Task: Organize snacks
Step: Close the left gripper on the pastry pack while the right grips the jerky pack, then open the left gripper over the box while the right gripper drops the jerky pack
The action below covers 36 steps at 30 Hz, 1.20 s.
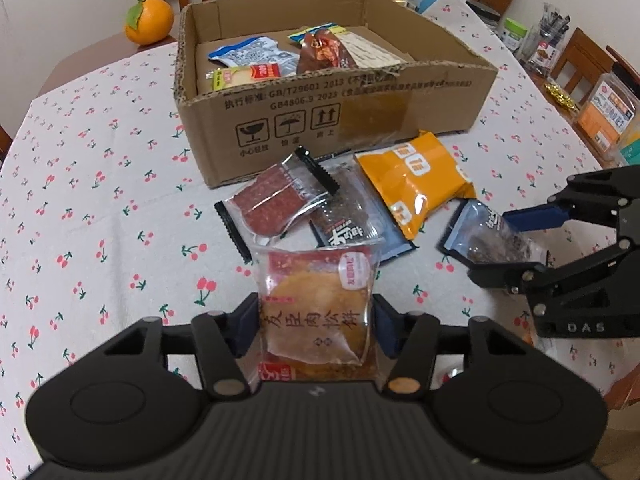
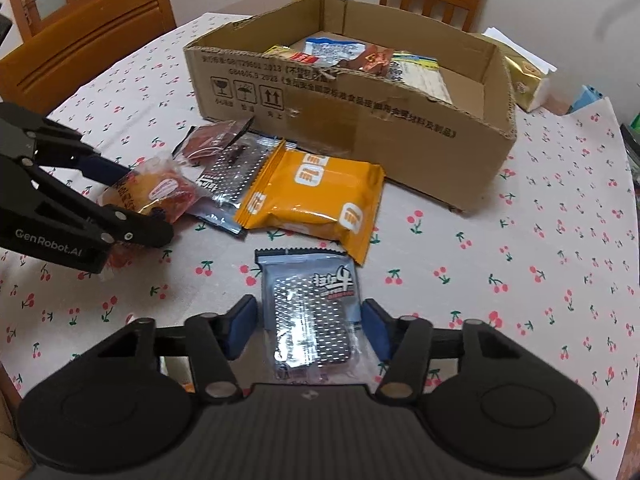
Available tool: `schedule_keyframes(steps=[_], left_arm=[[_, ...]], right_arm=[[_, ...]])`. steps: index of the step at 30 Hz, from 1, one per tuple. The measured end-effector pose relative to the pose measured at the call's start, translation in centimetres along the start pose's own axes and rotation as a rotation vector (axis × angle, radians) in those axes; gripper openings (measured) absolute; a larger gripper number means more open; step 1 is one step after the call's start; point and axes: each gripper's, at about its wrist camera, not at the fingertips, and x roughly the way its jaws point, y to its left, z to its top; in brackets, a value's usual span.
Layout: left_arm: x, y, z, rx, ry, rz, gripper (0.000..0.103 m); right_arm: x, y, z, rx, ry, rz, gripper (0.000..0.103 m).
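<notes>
Jaws grip snack packets over cherry-print tablecloth (image 1: pixel 100 200), wooden chairs (image 2: pixel 80 40) around.

Ahead of our left gripper (image 1: pixel 314 330) three loose packets block the direct line to the cardboard box (image 1: pixel 340 120): red jerky packet (image 1: pixel 272 204), dark packet (image 1: pixel 348 216), orange packet (image 1: pixel 416 188). Left of it we have bare tablecloth (image 1: pixel 100 200) up to the box's left wall. Ahead-right of our right gripper (image 2: pixel 310 330) the cloth lies clear to the box's near wall. The two grippers sit near each other, narrow gap between.
</notes>
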Motion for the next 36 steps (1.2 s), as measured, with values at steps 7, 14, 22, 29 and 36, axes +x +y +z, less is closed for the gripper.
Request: schedule_keyframes(steps=[7, 14, 22, 29, 36], left_arm=[[-1.0, -0.3, 0.0, 0.011, 0.004, -0.007, 0.057], [-2.6, -0.5, 0.2, 0.005, 0.004, -0.002, 0.057], [-4.5, -0.7, 0.7, -0.007, -0.014, 0.000, 0.057], [-5.9, -1.5, 1.5, 0.005, -0.047, -0.014, 0.057], [-6.7, -1.9, 2.2, 0.011, -0.067, -0.015, 0.057]], right_arm=[[-0.4, -0.1, -0.1, 0.013, 0.003, 0.004, 0.052], [-1.6, 0.1, -0.3, -0.002, 0.006, 0.007, 0.052], [-3.5, 0.0, 0.2, -0.018, -0.018, 0.005, 0.050], [-4.7, -0.2, 1.0, -0.029, -0.048, 0.010, 0.049], [-5.9, -0.8, 2.3, -0.039, -0.083, 0.013, 0.049]])
